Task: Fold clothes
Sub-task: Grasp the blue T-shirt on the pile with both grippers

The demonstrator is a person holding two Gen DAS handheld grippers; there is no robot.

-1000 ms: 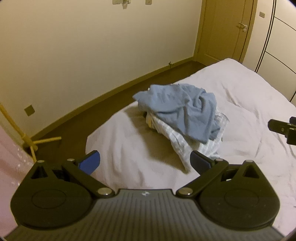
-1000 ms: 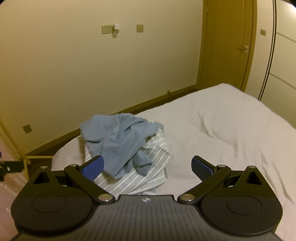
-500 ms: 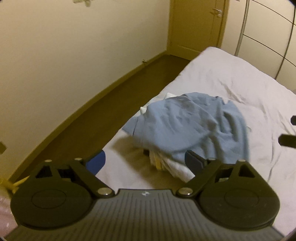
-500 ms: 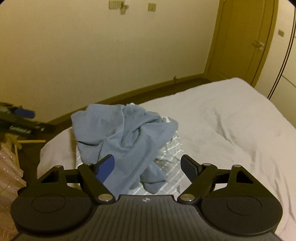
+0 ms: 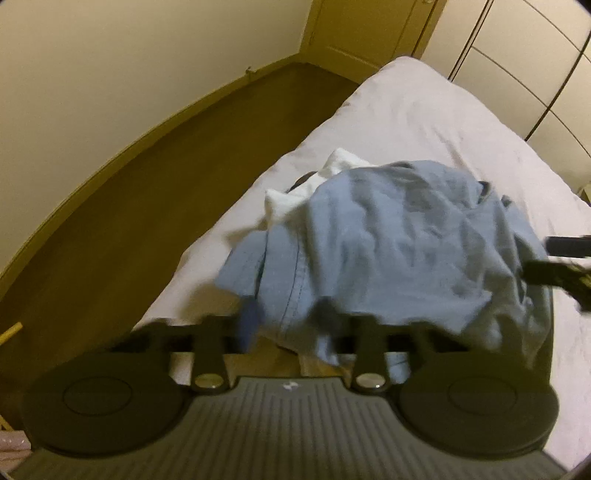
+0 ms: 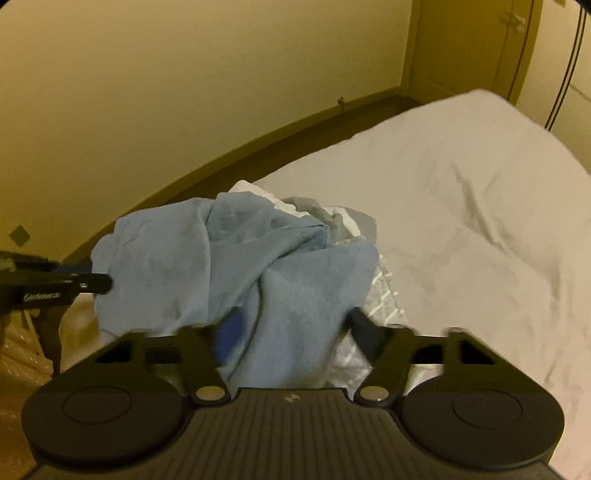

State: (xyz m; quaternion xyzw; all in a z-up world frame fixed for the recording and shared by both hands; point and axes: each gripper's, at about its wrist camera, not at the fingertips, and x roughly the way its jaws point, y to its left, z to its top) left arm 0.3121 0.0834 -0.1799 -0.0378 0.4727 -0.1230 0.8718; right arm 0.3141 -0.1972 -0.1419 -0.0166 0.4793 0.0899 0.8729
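Bedroom scene, left wrist view: white bed (image 5: 424, 110) running from near right to far, dark floor (image 5: 166, 192) to its left, pale wall (image 5: 129, 66) beyond, door (image 5: 369, 29) at the far end. Crumpled blue garment (image 5: 388, 243) heaped on the near part of the bed, close to its left edge, lying over a white garment (image 5: 295, 188) that peeks out at the far left of the heap. Left gripper (image 5: 290, 323) down at the near edge of the pile, a hem of the blue garment hanging between the jaws. Jaws drawn fairly close together, yet too blurred to tell whether actually clamped on the cloth.

Right wrist view: same blue garment in the near middle, twisted into thick folds, draped over a white striped garment (image 6: 384, 291) showing at its right side. Right gripper (image 6: 297, 332) low over the pile, jaws apart, with a thick fold of blue cloth lying in the gap and not pinched. Left gripper reaching in from the left edge, tips touching the left side of the blue garment. Bare wrinkled bed sheet stretching away to the right and far.
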